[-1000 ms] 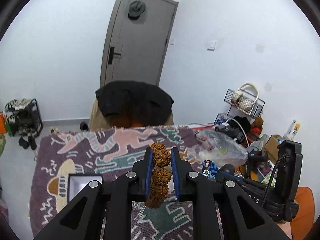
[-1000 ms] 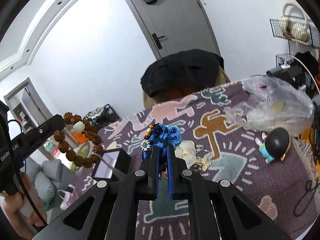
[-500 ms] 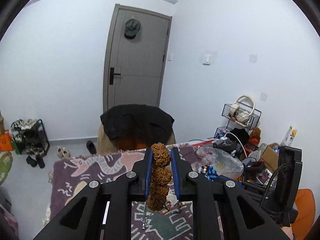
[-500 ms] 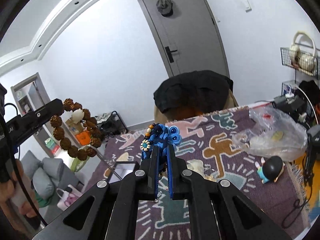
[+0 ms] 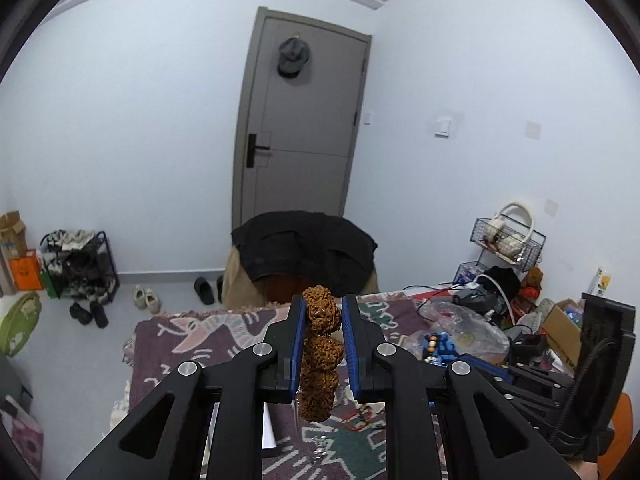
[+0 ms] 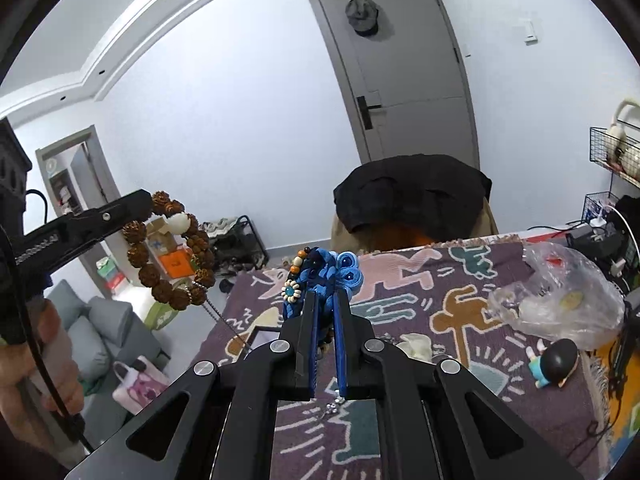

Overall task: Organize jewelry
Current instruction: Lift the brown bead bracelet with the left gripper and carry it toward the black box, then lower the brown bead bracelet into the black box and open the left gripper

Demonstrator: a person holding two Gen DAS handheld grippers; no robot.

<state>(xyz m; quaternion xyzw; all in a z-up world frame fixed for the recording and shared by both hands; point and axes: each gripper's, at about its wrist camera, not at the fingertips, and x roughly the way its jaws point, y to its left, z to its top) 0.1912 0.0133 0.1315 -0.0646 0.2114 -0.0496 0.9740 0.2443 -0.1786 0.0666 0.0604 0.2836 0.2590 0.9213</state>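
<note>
My left gripper [image 5: 323,312] is shut on a bracelet of rough brown beads [image 5: 320,352], which hangs between its blue pads. In the right wrist view that bracelet [image 6: 168,256] dangles as a ring at the left, with one white bead and a thin chain [image 6: 218,314] trailing down from it. My right gripper [image 6: 325,304] is shut on a blue knotted cord ornament [image 6: 320,276] with small beads and a flower charm. Both are held above the patterned purple cloth [image 6: 460,280]. A dark open box with a pale inside [image 6: 264,336] lies on the cloth below.
A crumpled clear plastic bag [image 6: 560,304] and a small black-headed figurine [image 6: 554,360] lie at the right of the cloth. Pale jewelry pieces [image 6: 416,344] sit near the middle. A chair draped in a black jacket [image 6: 412,196] stands behind the table. A hand [image 6: 36,380] grips the left tool.
Both grippers have risen with their pieces still held. The table has dropped lower in both views and more of the wall and door shows. The right view has rolled a little.
</note>
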